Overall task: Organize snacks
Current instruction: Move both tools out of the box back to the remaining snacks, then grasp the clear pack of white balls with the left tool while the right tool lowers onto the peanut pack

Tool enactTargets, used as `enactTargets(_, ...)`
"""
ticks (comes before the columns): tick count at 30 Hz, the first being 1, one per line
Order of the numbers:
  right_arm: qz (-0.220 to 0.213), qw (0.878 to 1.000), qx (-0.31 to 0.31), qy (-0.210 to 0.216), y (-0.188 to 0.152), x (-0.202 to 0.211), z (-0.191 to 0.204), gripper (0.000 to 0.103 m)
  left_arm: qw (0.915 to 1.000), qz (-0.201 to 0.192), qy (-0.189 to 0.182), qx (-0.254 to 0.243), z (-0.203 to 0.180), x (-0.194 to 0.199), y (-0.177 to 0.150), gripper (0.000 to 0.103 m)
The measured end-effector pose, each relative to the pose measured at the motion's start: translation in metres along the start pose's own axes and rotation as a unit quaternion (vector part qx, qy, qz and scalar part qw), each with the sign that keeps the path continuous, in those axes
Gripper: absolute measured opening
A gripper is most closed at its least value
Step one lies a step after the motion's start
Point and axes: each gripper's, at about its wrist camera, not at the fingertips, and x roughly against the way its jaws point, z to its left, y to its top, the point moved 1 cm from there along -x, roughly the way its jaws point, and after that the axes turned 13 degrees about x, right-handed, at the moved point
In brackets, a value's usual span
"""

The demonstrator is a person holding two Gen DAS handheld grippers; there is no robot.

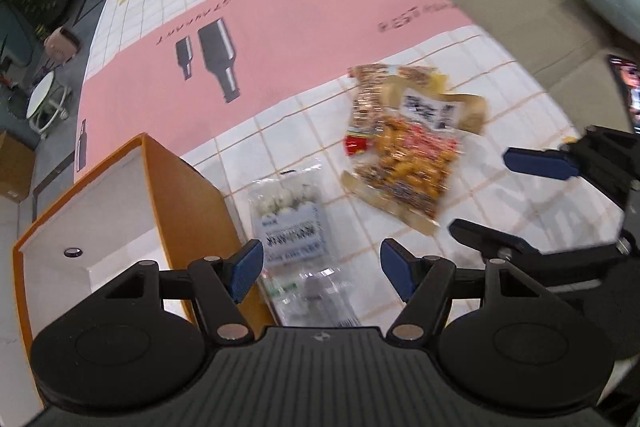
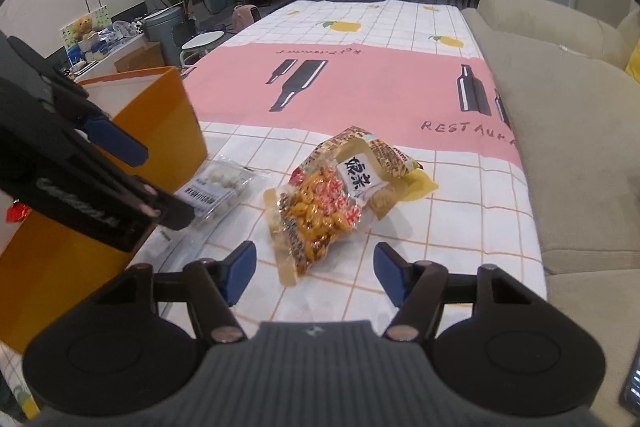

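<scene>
a table covered by a white checked cloth with a pink band, printed dark bottles and yellow lemons (image 2: 360,87) carries the snacks, with a beige fabric sofa (image 2: 560,131) running along its right side. the black left gripper with blue pads (image 1: 322,269) hangs with its jaws spread, nothing pinched; a clear plastic packet of small white round sweets with a printed label (image 1: 290,223) lies flat on the cloth below the gap between the pads, which do not press on it. this packet sits just beside the outer wall of an open orange cardboard box with a white inside (image 1: 188,195), at the table's left edge; whether packet and box touch is hard to tell. to the right of the clear packet lies a transparent bag of orange and red snack pieces (image 2: 320,215), slightly tilted and crumpled, with a yellowish-brown wrapper bearing a white label with dark characters (image 2: 362,179) resting against its far end. the black right gripper with blue pads (image 2: 315,273) is poised just short of the near corner of the orange snack bag, jaws apart and empty, clear of the bag. in the right wrist view the left gripper reaches in from the left in front of the orange box, above the clear packet.
</scene>
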Motion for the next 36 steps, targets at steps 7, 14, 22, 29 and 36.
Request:
enactTargets(7, 0.006, 1.0, -0.002, 0.006, 0.005, -0.025, -0.007, 0.053, 0.9974, 0.037, 0.048, 0.039, 0.003, -0.036, 0.024, 0.082)
enactTargets(14, 0.006, 1.0, -0.021, 0.017, 0.006, -0.04, -0.015, 0.049, 0.9942, 0.036, 0.101, -0.009, -0.014, -0.053, 0.029, 0.08)
enactTargets(22, 0.014, 0.999, -0.036, 0.026, -0.001, -0.047, -0.017, 0.022, 0.9936, 0.051, 0.1, -0.007, -0.019, -0.066, 0.018, 0.043)
enactTargets(29, 0.007, 0.999, -0.036, 0.033, -0.003, -0.04, -0.011, 0.013, 0.9967, 0.017, 0.078, 0.013, -0.022, -0.05, 0.011, 0.013)
enactTargets(36, 0.016, 0.998, -0.032, 0.042, -0.009, -0.019, -0.006, 0.001, 0.9983, 0.008, 0.028, 0.05, -0.021, -0.036, -0.004, 0.0)
